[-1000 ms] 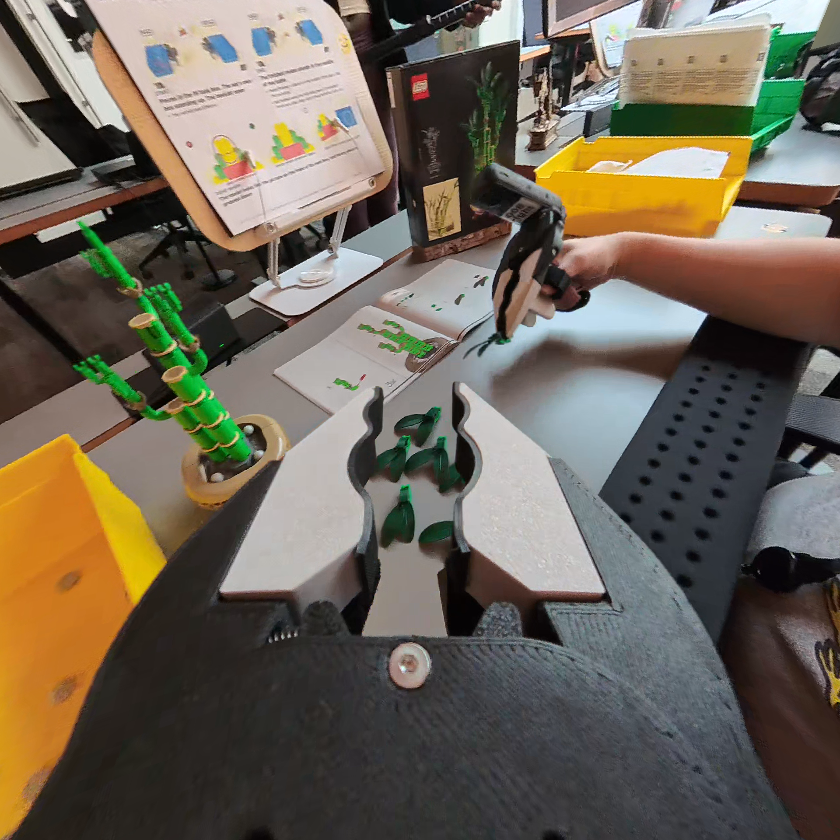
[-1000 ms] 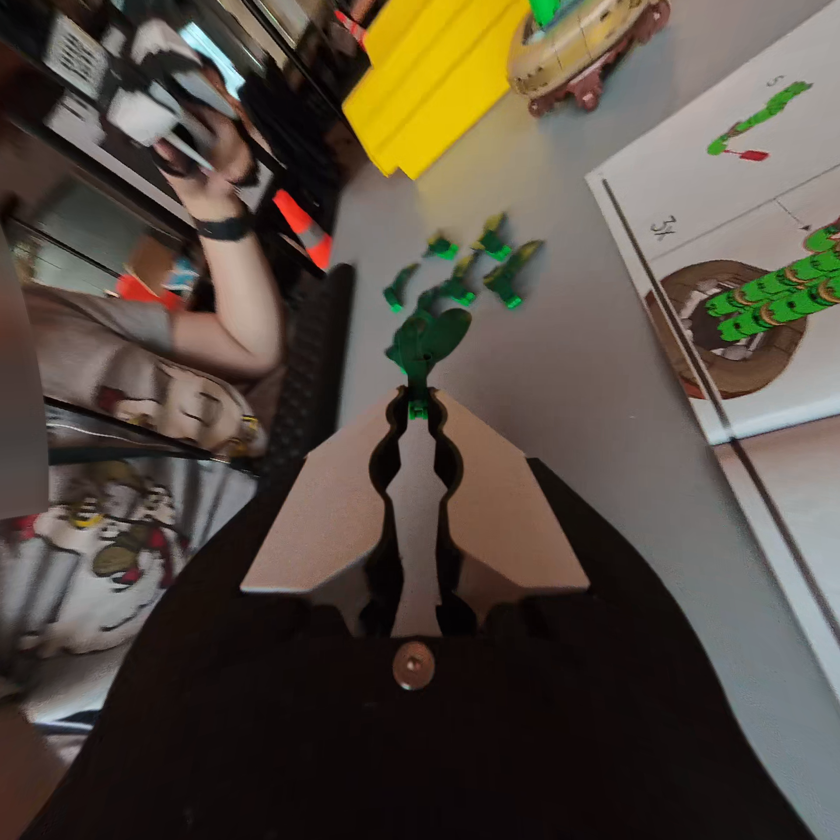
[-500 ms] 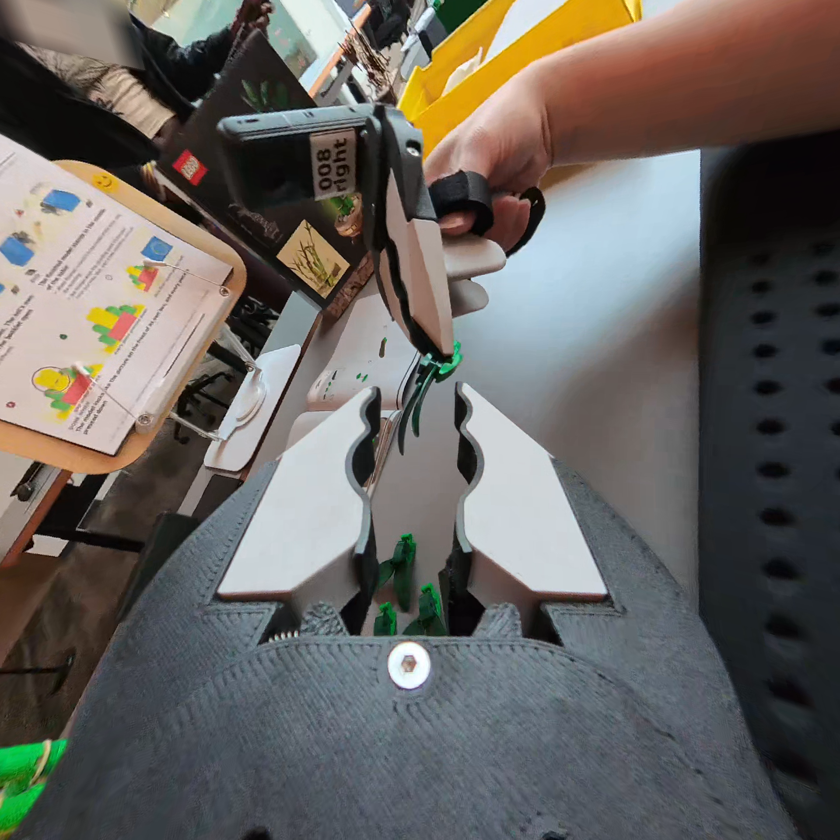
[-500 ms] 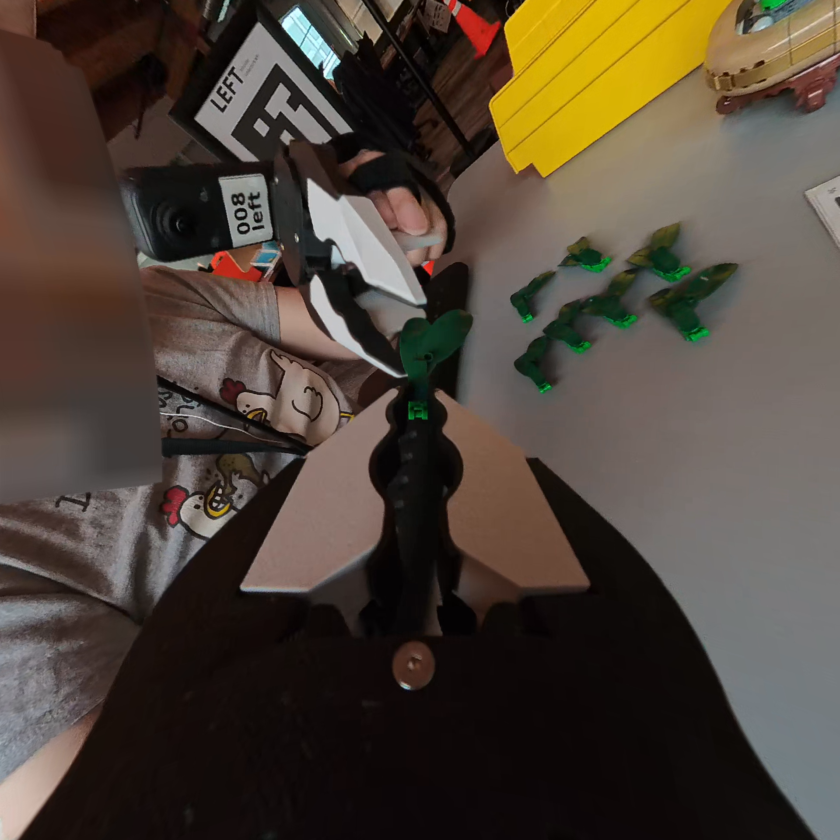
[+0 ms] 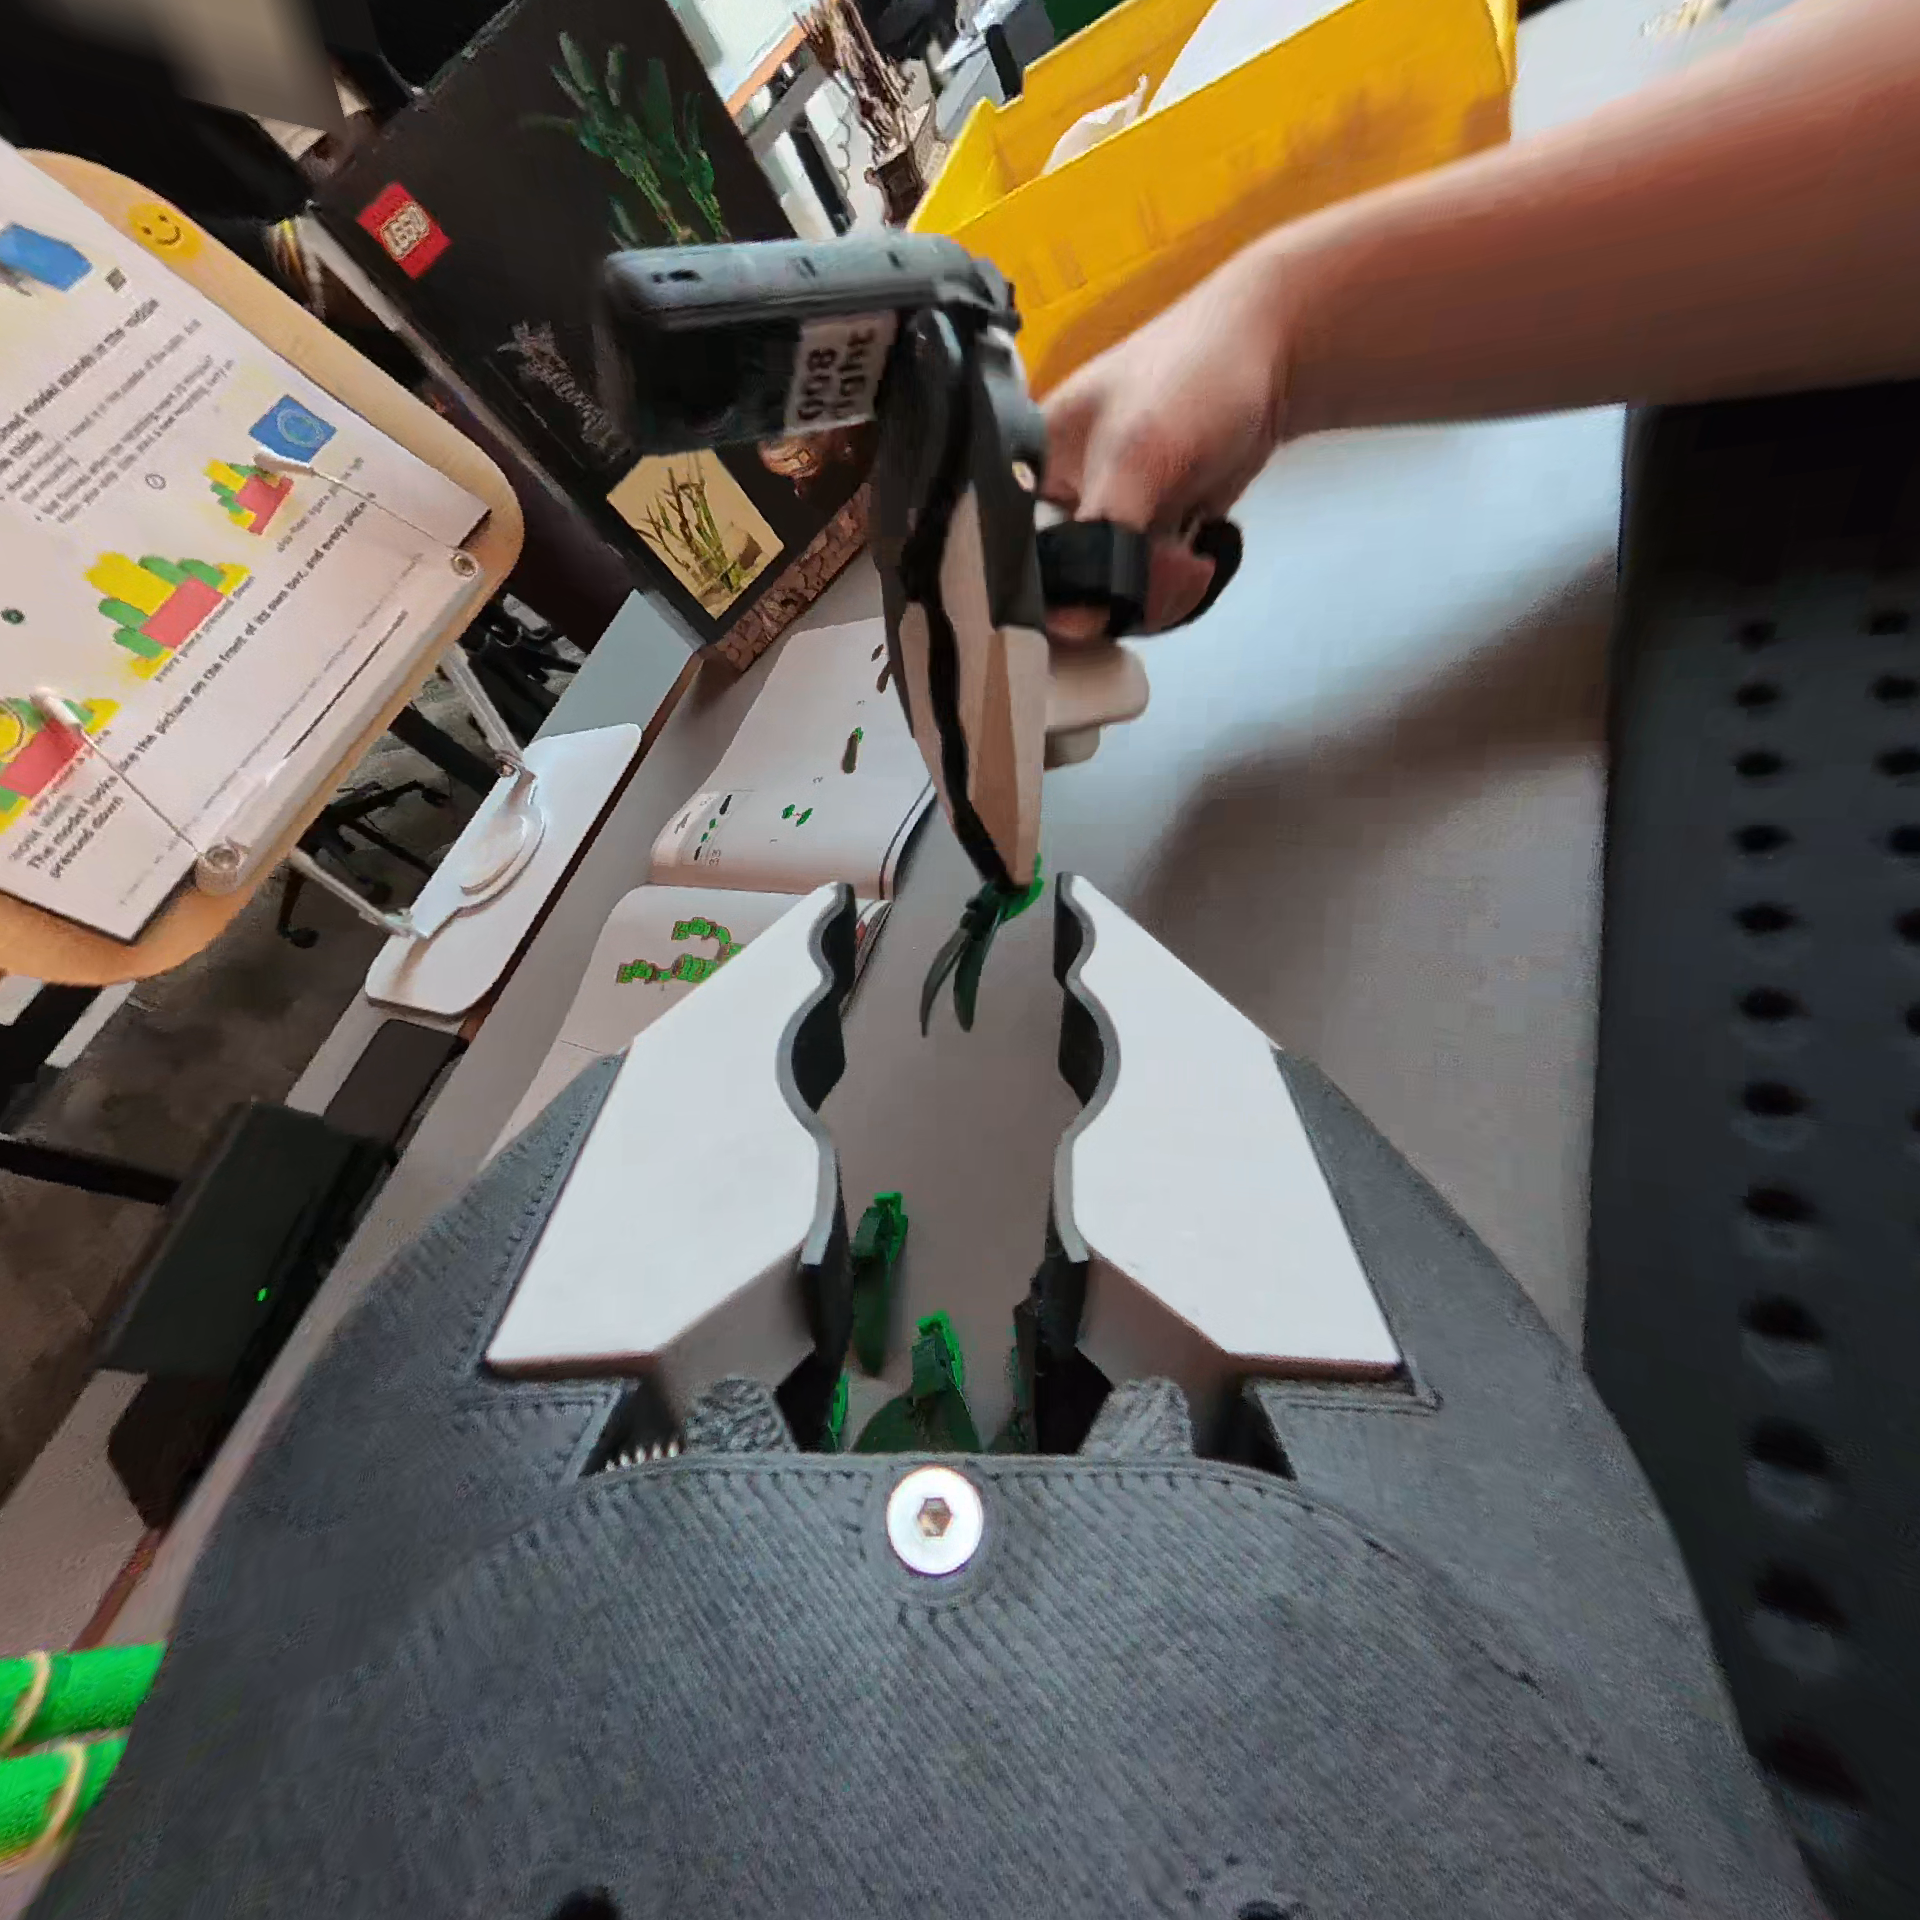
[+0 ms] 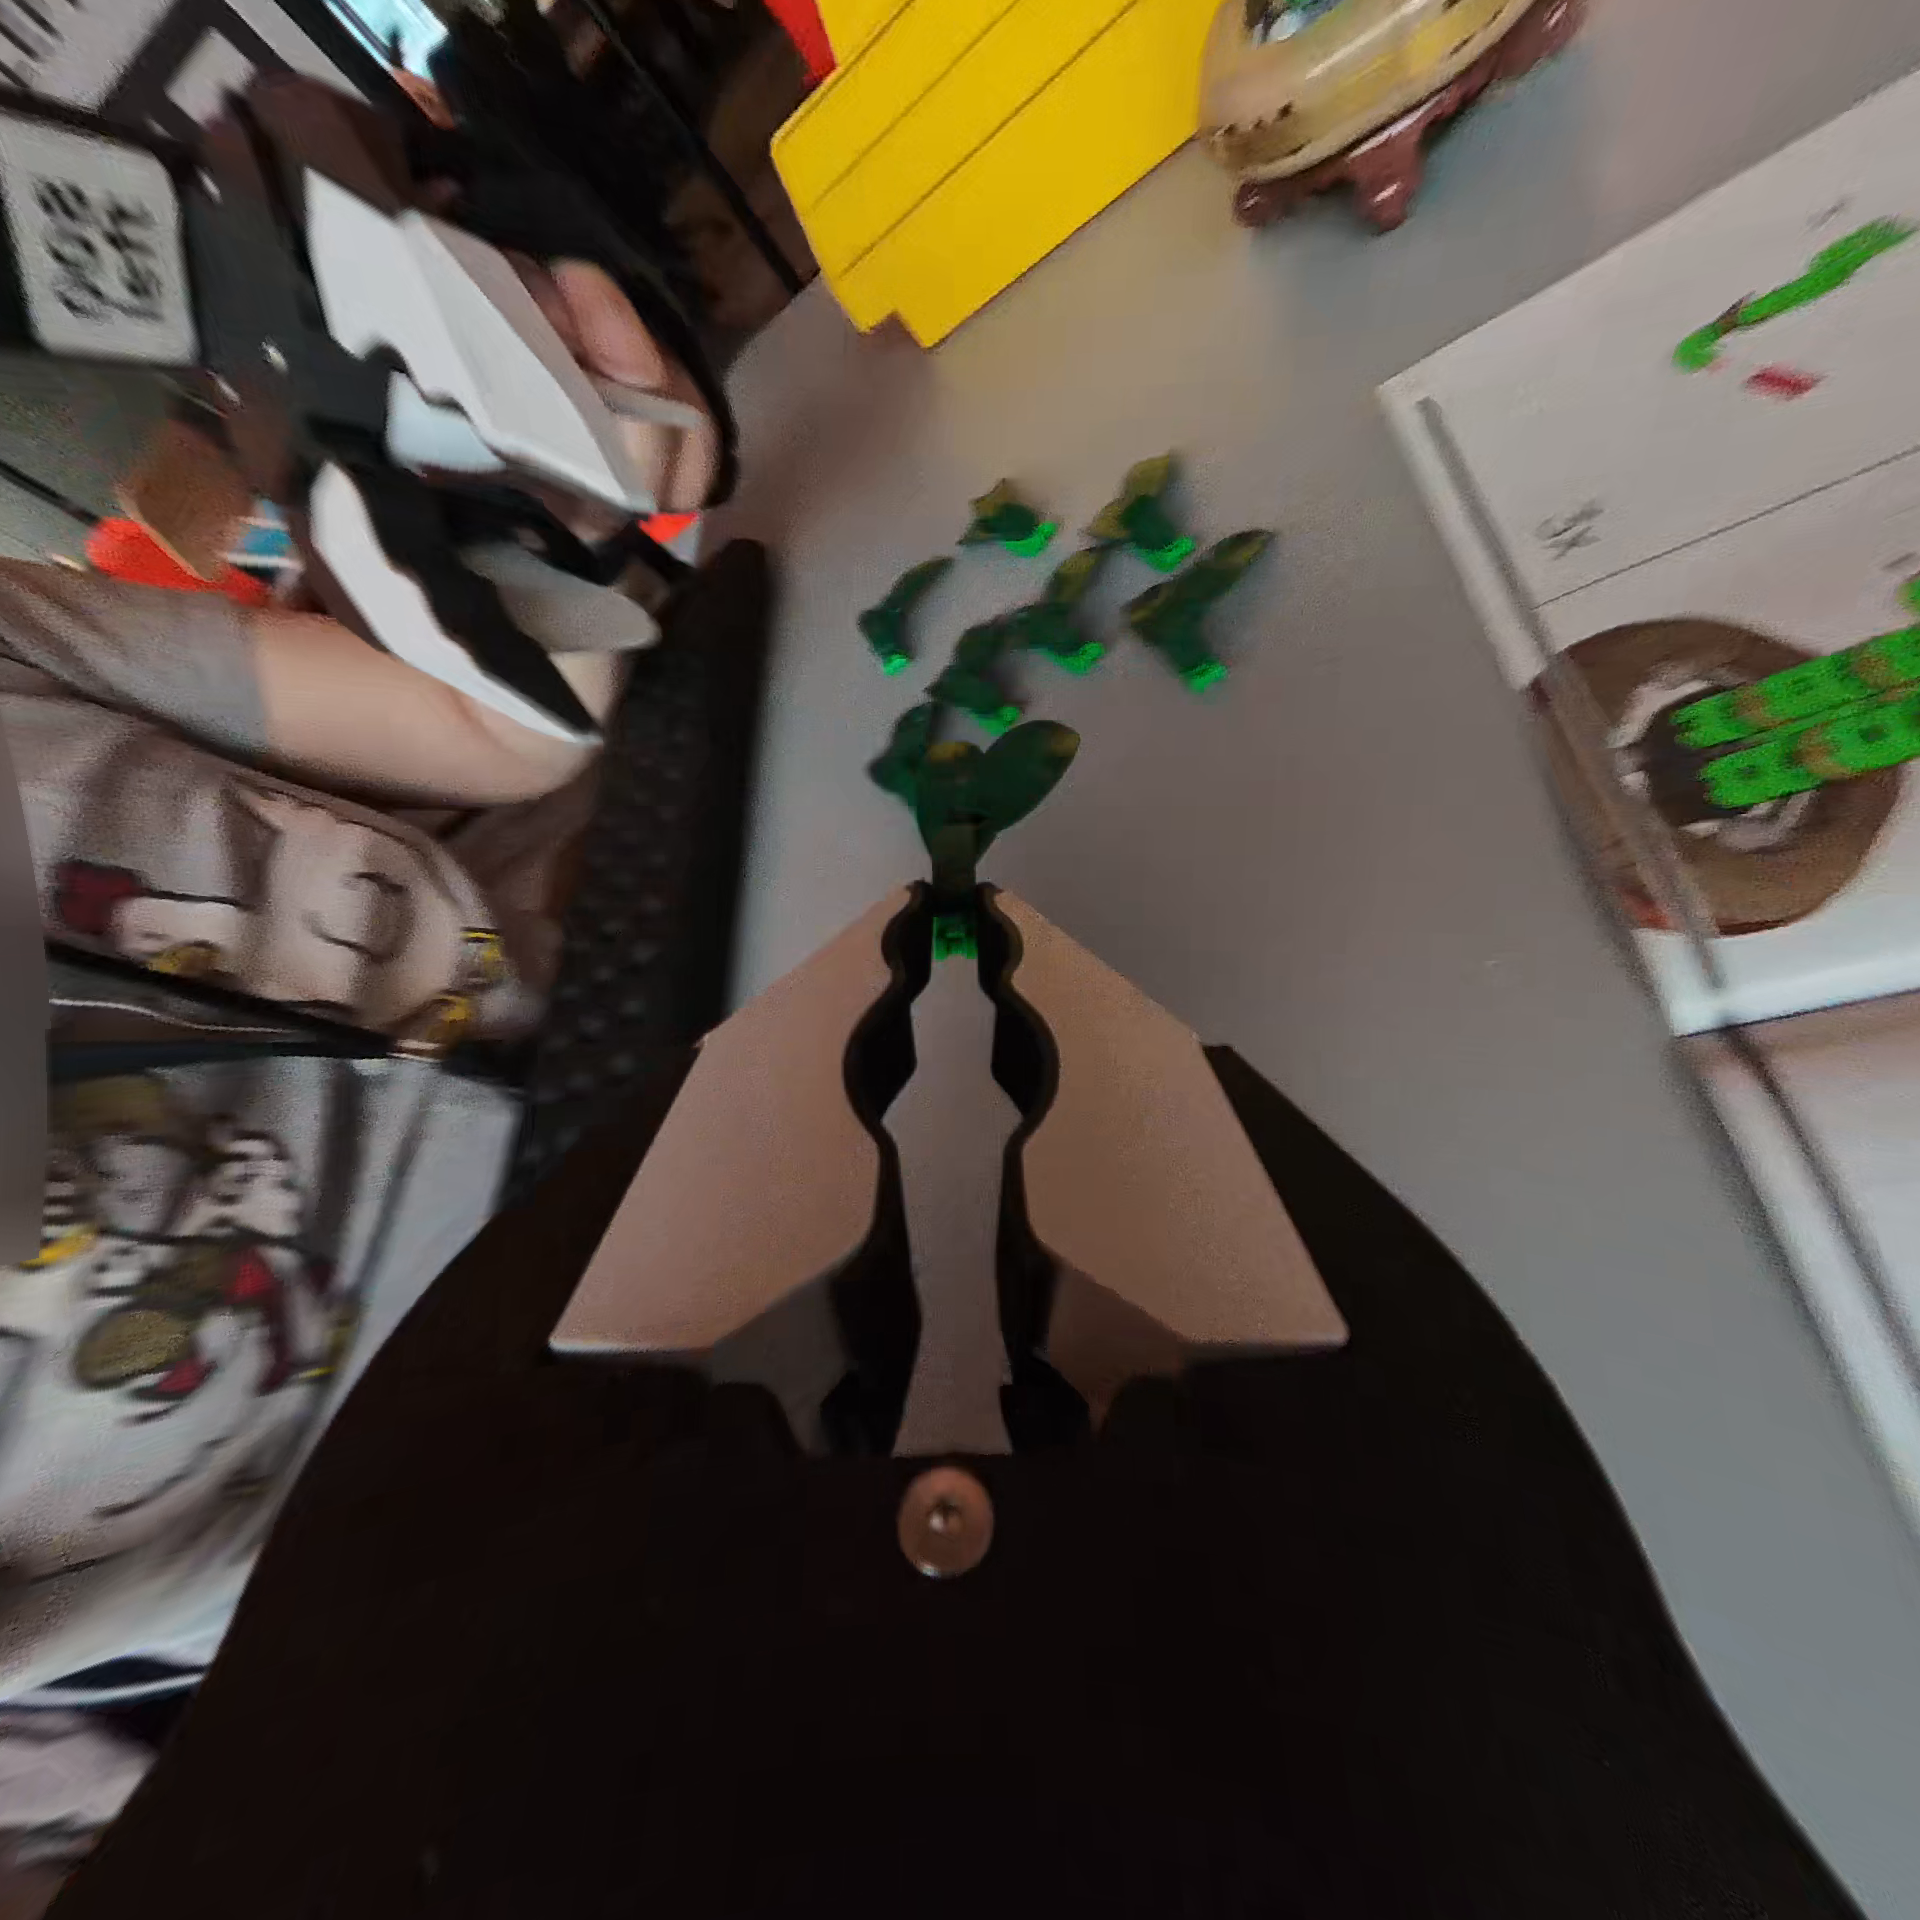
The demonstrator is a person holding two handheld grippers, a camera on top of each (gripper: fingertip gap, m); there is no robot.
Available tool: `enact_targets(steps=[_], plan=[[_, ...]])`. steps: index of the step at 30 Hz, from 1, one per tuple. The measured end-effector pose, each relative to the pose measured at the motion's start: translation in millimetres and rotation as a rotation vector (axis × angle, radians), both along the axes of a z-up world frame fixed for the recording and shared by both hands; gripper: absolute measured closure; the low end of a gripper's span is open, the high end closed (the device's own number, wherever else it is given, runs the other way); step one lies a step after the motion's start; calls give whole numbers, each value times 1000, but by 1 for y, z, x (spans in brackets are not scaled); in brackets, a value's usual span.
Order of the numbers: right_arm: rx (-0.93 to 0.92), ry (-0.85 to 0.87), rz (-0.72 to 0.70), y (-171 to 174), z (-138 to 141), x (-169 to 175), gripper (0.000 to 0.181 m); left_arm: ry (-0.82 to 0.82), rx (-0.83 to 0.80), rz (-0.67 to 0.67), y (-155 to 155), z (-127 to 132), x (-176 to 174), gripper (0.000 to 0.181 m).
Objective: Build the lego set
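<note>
Now right tool [image 6: 952, 902] pinches one leaf piece [image 6: 977, 774]; left tool [image 5: 951, 894] gapes wide, empty; seven loose leaves [image 6: 1060, 592] on table [image 6: 1299, 831]

Black print stands on a white sticker [image 5: 831, 384] on the right gripper [image 5: 1003, 881], a red logo [image 5: 405, 229] on the black box [image 5: 499, 312], printed lines on the clipboard sheet [image 5: 208, 499], and small numbers on the booklet [image 5: 790, 821].

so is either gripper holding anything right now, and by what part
The right gripper pinches a green leaf piece by its bright green stem end, with the leaves sticking out past the tips. The left gripper is open and holds nothing.
</note>
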State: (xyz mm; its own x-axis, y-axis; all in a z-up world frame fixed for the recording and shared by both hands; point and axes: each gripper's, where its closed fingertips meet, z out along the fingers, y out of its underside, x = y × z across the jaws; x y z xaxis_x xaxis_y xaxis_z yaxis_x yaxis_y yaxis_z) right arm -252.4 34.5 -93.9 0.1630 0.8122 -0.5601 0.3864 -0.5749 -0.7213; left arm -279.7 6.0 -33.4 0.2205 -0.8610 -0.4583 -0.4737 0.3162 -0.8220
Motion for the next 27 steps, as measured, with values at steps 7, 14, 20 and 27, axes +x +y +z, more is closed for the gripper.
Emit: enact_targets(steps=[7,14,20,27], plan=[[345,-228,-50,39,-46,8,175,-117,-28,80,8,22,-37,147],[420,-313,-37,44,-55,12,158,-164,-39,118,13,27,-59,146],[653,-64,-269,48,43,51,155,-243,27,301,30,58,-135,145],[931,-238,-385,47,63,81,146,-201,-94,823,79,82,-333,142]])
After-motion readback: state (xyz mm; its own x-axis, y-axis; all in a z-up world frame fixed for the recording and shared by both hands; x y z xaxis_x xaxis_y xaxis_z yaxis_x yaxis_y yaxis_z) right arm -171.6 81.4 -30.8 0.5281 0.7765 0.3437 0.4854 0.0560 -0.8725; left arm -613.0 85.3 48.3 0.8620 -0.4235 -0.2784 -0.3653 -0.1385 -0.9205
